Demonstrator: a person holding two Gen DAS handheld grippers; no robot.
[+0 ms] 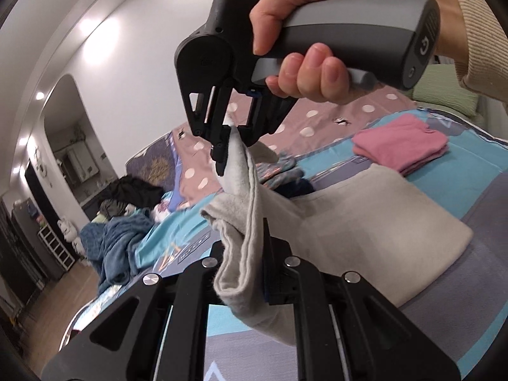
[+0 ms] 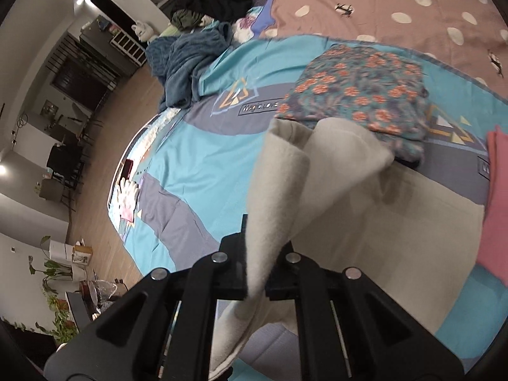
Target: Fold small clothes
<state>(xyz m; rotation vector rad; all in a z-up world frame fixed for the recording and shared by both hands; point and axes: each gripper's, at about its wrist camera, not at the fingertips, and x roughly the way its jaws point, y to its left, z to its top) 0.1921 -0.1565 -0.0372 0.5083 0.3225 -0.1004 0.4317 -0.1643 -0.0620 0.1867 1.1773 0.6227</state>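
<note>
Cloth of pale grey fleece (image 1: 365, 219) lies partly on the bed, its near edge lifted off the quilt by both grippers. Left gripper (image 1: 254, 273) is clenched on a folded edge of this cloth, which bunches between its black fingers. Right gripper (image 2: 255, 281) likewise clamps a raised fold of the same cloth; seen from the left wrist, a hand (image 1: 304, 47) in a ribbed beige sleeve holds its grey handle above the bed. The rest of the cloth spreads flat over the blue and grey patterned quilt (image 2: 190, 146). Just beyond it lies a folded floral garment in teal and orange (image 2: 358, 92). To the right rests a folded pink garment (image 1: 400, 143). Farther off, a dusty-pink sheet with white dots (image 2: 381, 0) covers the bed. At the far left edge sits a crumpled dark blue blanket (image 2: 187, 60).
</note>
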